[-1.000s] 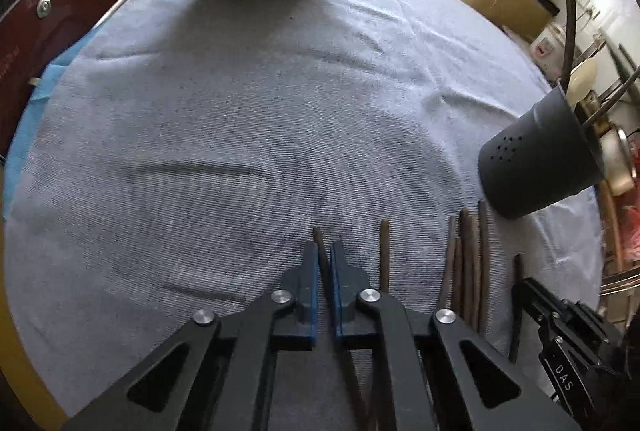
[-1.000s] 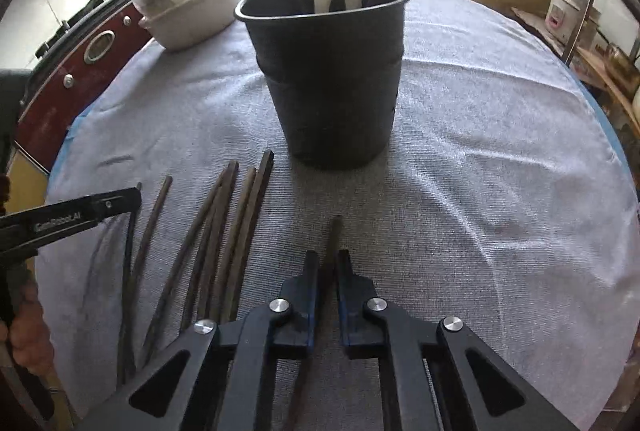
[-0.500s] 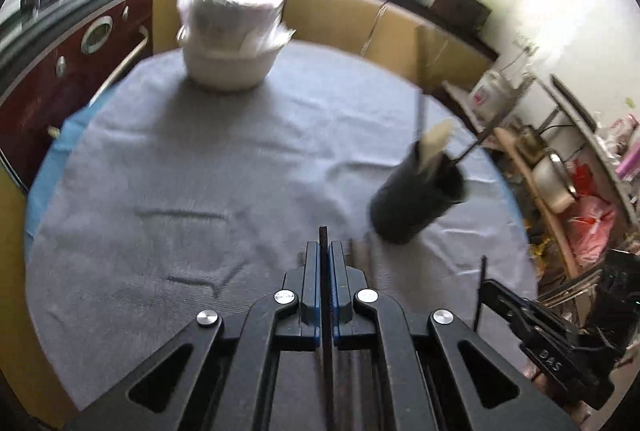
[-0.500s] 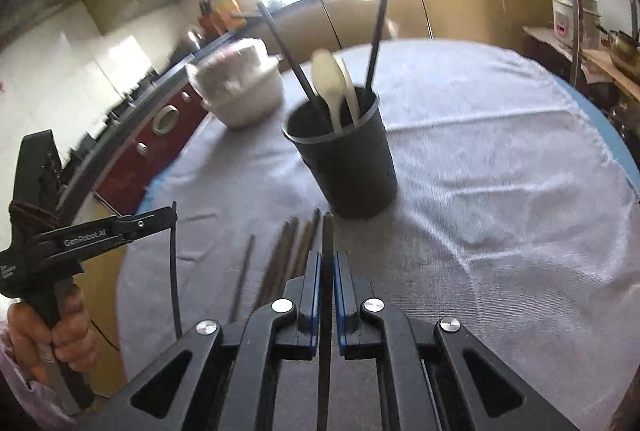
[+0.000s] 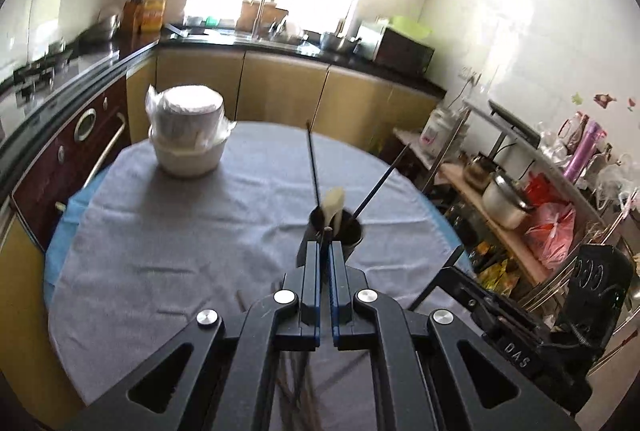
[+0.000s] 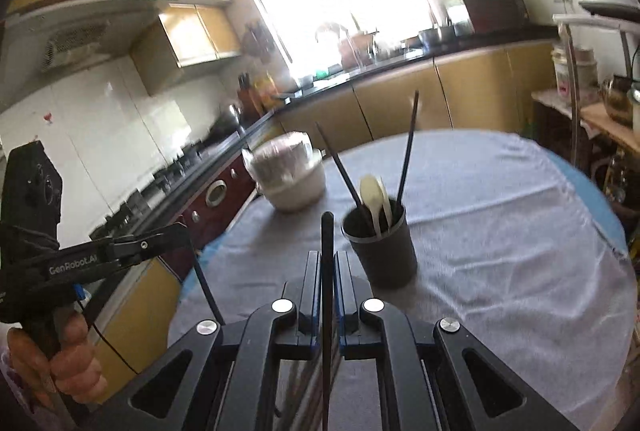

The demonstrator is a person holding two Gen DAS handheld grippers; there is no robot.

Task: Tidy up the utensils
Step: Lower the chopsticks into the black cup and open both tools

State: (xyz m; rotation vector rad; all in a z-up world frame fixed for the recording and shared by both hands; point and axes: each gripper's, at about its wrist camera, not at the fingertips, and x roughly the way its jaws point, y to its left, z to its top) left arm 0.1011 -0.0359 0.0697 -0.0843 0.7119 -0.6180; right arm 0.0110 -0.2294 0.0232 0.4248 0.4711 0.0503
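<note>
Left wrist view: left gripper (image 5: 325, 251) pinching one dark chopstick (image 5: 327, 235) between narrow fingers (image 5: 310, 283), tip poking out just past them. Hovering above the grey cloth-covered surface (image 5: 200, 231), pointing at the black utensil cup (image 5: 340, 231) just beyond. Cup already carrying a pale spoon (image 5: 334, 203) and two tall sticks leaning apart. Loose chopsticks (image 5: 298, 383) lying on the cloth under the fingers, only partly showing. Wrapped white bowl stack (image 5: 186, 137) sitting far left, well apart. Right gripper's body showing at lower right.

Right wrist view: right gripper (image 6: 328, 263) also clamping a single dark chopstick (image 6: 327, 271), running upright between closed fingers (image 6: 310, 291), near end trailing below. Cup (image 6: 380, 247) standing just right of the tip, white bowl stack (image 6: 288, 175) farther left. Left gripper (image 6: 160, 237) held by a hand at far left with its thin stick dangling down.

Handling, judged: chopsticks likely being light, stiff, smooth and prone to swivelling in a pinch; gripping near mid-length probably suiting best. Spoon and leaning sticks crowding the cup mouth, so risking a snag on the way in.
</note>
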